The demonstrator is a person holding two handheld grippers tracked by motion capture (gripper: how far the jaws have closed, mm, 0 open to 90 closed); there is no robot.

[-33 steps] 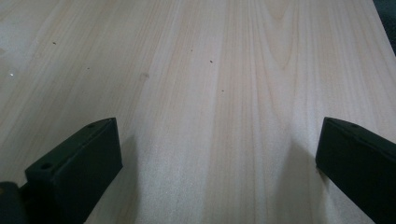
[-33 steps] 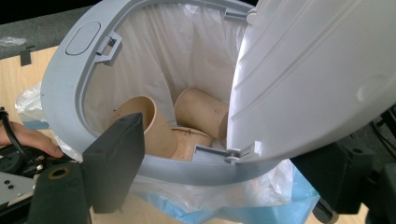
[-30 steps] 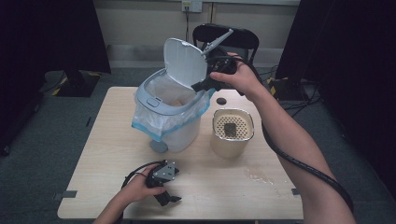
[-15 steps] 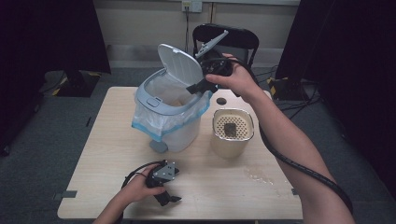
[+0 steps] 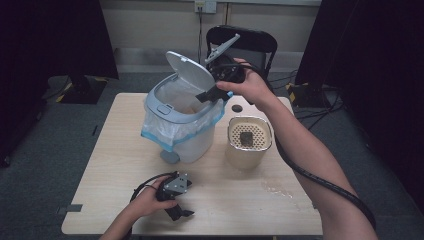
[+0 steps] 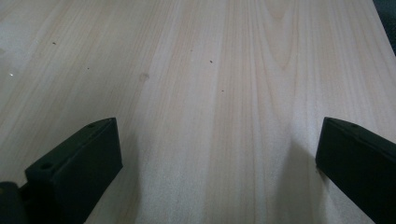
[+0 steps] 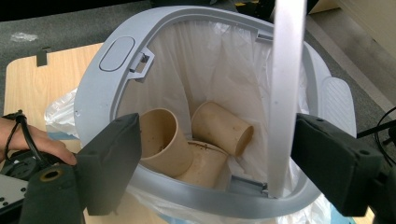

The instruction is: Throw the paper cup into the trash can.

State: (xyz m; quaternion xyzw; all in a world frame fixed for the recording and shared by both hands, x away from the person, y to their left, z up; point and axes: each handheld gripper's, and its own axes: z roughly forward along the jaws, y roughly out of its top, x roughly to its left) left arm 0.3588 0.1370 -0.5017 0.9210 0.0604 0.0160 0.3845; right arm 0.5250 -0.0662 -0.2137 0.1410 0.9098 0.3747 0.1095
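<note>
high view overhead; tool views close.

- Table (image 5: 120, 145): light wood top, pale grain, rectangular w/ rounded corners; stands on grey floor (image 5: 45, 165).
- Grey bin (image 5: 180, 125) w/ white liner on table's far-left part, lid up.
- Beige perforated container (image 5: 249, 142) just right of bin, near table centre-right.
- Small dark round item (image 5: 237, 108) behind container, near far edge.
- Wet-looking patch (image 5: 275, 187) on front-right surface.
- Left gripper (image 5: 175, 197) rests on table at front edge, jaws wide apart over bare wood.
</note>
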